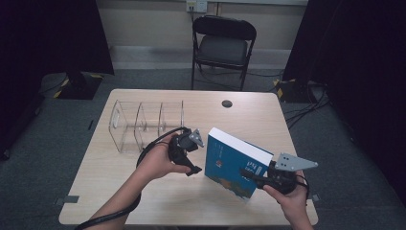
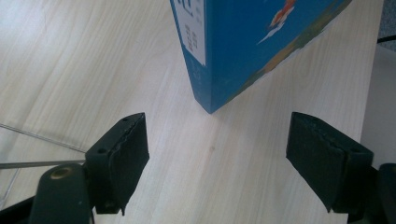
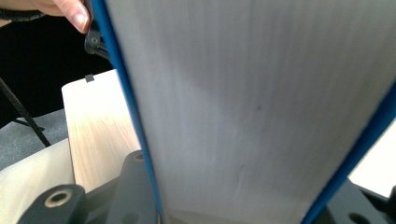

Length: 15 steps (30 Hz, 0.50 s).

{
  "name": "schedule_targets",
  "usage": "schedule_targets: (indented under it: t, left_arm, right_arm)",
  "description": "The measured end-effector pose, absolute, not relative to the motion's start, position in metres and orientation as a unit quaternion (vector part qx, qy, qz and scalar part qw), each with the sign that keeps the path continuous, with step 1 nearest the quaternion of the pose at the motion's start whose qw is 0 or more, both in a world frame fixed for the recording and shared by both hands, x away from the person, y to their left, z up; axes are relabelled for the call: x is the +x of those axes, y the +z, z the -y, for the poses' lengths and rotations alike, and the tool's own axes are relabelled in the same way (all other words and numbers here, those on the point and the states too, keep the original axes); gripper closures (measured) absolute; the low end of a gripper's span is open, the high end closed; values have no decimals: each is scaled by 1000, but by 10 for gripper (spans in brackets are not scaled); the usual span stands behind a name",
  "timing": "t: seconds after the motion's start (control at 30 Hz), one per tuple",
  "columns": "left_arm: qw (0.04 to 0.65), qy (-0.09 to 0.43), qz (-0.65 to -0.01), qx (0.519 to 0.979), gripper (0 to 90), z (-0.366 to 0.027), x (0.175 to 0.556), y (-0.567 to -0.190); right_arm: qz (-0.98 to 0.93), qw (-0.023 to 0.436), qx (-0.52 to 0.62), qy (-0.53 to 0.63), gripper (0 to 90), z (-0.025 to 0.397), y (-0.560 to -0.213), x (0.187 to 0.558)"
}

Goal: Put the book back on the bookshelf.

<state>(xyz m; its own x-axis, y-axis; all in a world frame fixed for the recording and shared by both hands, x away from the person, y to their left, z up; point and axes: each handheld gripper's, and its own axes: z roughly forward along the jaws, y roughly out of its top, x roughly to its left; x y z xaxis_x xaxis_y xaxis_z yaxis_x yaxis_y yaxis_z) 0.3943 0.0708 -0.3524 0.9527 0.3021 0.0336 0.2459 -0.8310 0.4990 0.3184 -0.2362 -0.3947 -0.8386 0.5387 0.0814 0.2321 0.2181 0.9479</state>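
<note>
— Blue and thick, with a white block of pages, a paperback book (image 1: 234, 165) is seen held tilted above the pale wooden table (image 1: 158, 201), on its right half toward the near edge. How are the hands posed?

— The right hand (image 1: 292, 199) is brought in from the bottom right corner, wrapped around the right gripper (image 1: 256, 178), which is pointed leftward at the book's lower right part. The left hand (image 1: 160, 163) is reached forward from the lower left, its forearm angled across the table, and the left gripper (image 1: 191, 165) is held just beside the book's left edge.

— And the jaws?

— The right gripper's jaws are closed on the book: in the right gripper view the white page edges (image 3: 252, 112) are seen clamped between them, a blue cover on each side. The left gripper's jaws are spread wide with nothing between them; in the left gripper view the book's lower corner (image 2: 212, 105) is seen ahead of them, and whether it touches the table cannot be told.

— What else is on the table?

— A clear plastic divided organiser (image 1: 143, 125) is set on the left half, behind the left hand.
</note>
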Motion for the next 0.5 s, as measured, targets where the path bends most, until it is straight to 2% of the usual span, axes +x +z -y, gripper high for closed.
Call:
schedule_targets:
  t: [0.5]
  left_arm:
    - [231, 56, -117, 964, 210, -55, 398, -325]
  right_arm:
    - [-769, 133, 249, 574, 588, 236, -395, 319]
